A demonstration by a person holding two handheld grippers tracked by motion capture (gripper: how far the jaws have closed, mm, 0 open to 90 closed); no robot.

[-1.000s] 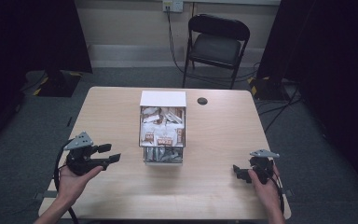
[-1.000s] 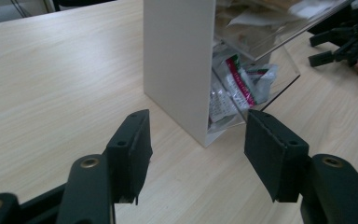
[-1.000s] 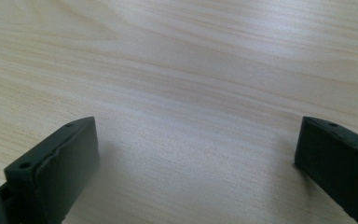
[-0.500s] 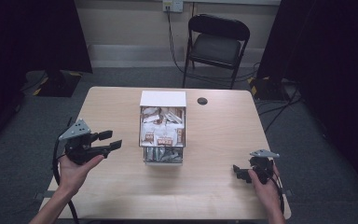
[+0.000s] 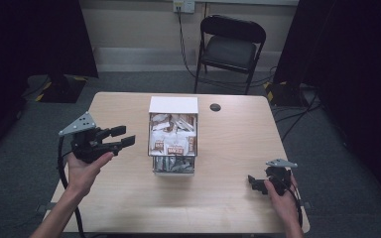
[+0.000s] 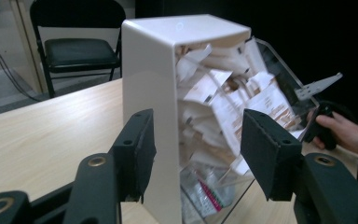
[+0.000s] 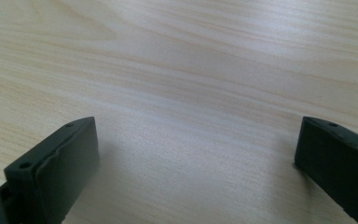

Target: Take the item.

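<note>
Standing mid-table, the dispenser, a white box with a clear front crammed with packets, is waiting untouched, so the work is only beginning: the left gripper is hovering just beside it, its jaws half spread and just now closing a little with nothing between them, while the right gripper is resting near the table's right edge, jaws spread wide over bare wood. Filling the dim room behind are a folding chair, grey carpet, dark curtains and a small black disc on the tabletop.
</note>
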